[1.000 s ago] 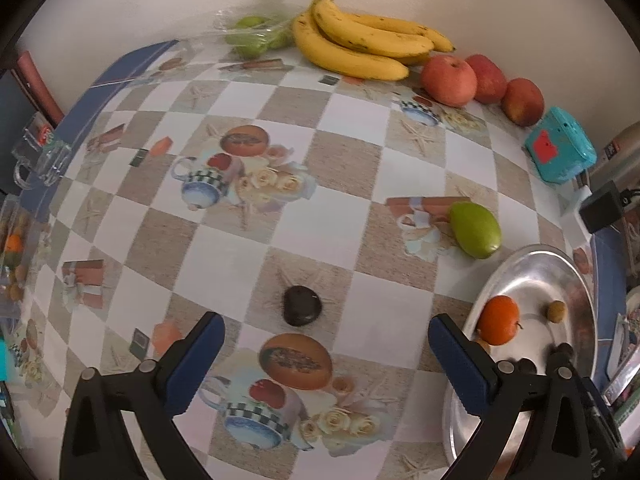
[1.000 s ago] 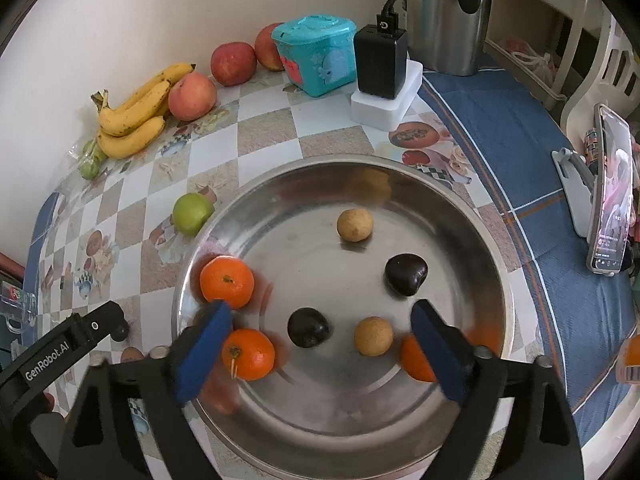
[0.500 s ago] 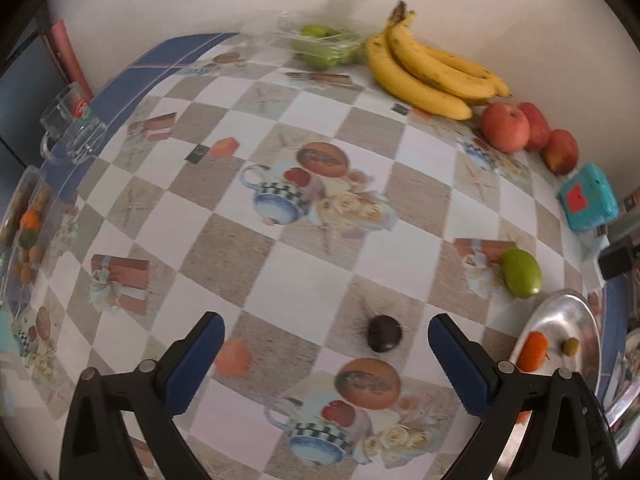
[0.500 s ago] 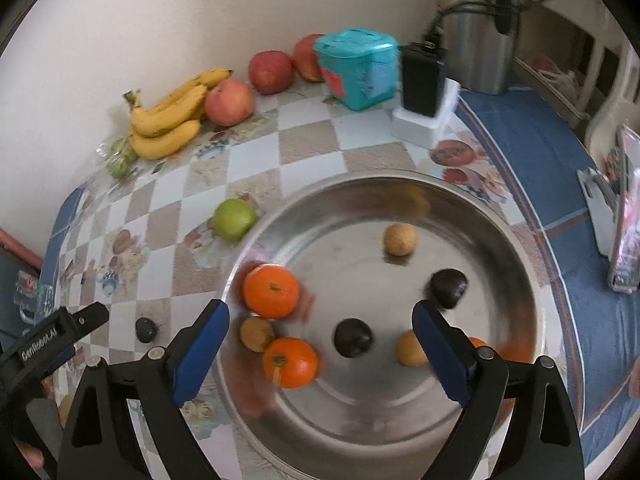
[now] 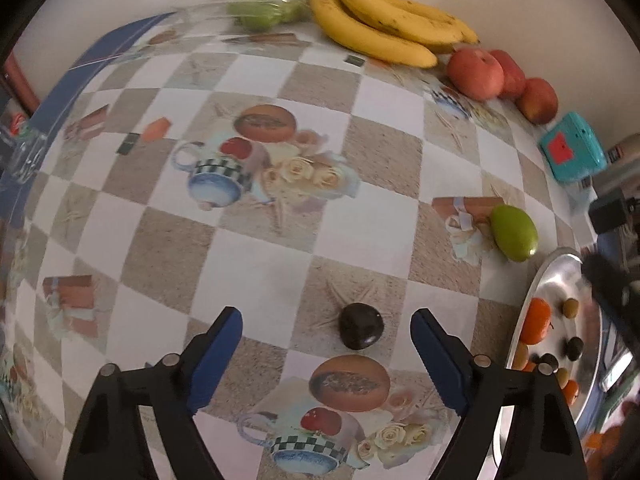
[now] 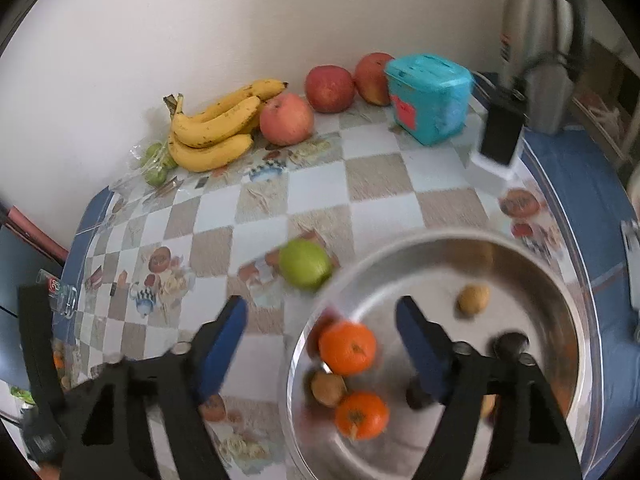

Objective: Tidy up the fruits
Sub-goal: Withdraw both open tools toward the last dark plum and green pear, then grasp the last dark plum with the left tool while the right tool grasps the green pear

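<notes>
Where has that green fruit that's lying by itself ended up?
The green fruit lies on the checked tablecloth, just outside the rim of the metal tray. In the right wrist view it sits up-left of the tray, ahead of the right gripper.

The left tool (image 5: 326, 334) is closing with the dark fruit (image 5: 361, 325) lying untouched between its jaws on the tabletop (image 5: 256, 256), while bananas (image 5: 384, 28) are resting along the far edge.
</notes>
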Tool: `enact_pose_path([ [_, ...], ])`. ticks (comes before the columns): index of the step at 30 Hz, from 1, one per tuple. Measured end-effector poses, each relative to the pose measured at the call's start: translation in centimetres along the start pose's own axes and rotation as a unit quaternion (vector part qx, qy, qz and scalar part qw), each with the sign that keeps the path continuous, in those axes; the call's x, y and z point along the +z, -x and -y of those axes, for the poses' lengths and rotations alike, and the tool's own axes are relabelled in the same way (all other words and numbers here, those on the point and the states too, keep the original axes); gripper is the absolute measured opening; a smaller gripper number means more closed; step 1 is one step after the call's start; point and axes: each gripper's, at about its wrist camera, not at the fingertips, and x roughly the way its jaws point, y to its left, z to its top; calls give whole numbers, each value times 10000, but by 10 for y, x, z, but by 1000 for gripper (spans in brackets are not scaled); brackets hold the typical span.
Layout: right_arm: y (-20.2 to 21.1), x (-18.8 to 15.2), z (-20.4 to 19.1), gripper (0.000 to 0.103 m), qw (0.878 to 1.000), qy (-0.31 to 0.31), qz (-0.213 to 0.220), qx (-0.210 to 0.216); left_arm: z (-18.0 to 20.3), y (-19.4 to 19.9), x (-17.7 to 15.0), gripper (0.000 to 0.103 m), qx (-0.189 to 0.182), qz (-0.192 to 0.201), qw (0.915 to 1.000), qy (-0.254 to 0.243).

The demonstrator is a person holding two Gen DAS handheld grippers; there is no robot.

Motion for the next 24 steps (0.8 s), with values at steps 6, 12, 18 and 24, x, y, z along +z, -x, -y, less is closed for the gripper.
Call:
enact_pose_path([
  [6,-25,26,-24,65,9983,417,-362,-195,9,-10,2,66,-92,-182,9996,-192],
  [12,-53,32,-36,60,9932,766,-724,-490,18,-22,2,53,-129,-306,9989,-327],
  [18,-73,30,-37,60,9885,967,-942,-678,20,-28,5,39,-114,-295,9988,-363],
  [24,-84,28,-37,49,9866,1023,-1018,-765,20,-29,8,28,-200,-294,9990,-283],
])
